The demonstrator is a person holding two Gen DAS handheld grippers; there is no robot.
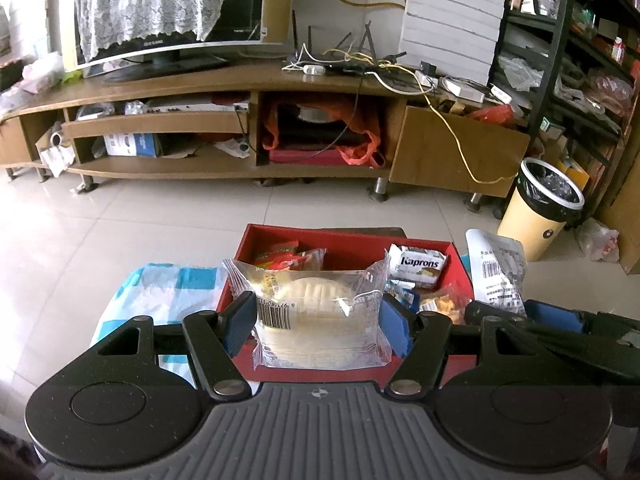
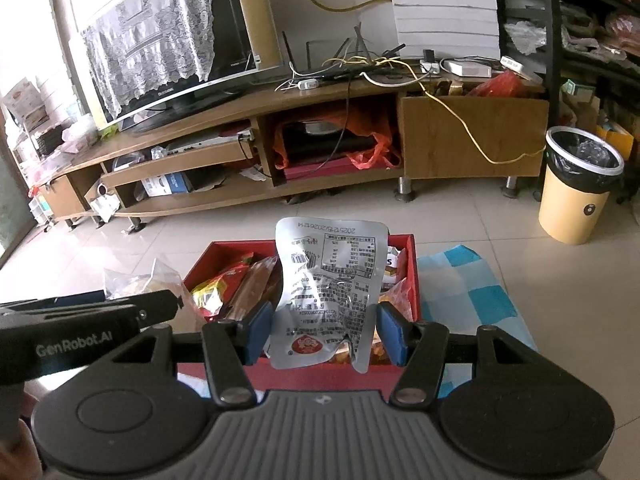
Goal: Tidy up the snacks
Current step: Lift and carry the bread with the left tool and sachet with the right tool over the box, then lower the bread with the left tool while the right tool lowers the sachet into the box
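My left gripper (image 1: 318,326) pinches a clear-wrapped round pastry (image 1: 320,314) by its side edges, lying wide between the pads above the red box (image 1: 456,252). My right gripper (image 2: 325,330) clamps a silver foil pouch (image 2: 330,292) upright, long axis vertical, print upside down, over that same box of snacks.

Soft daylight floods in from the left, and the far left edge of both views washes out nearly white. The pale floor tiles (image 1: 132,216) carry a broad sheen. There's glare popping off the clear pastry wrapper (image 1: 320,312) and off the silver pouch (image 2: 332,292). Focus is crisp in the middle. Fisheye bending curves the TV stand (image 1: 224,80) hard, and the corners fall into dark vignette. The shelving (image 1: 580,60) on the right sits dim and murky.
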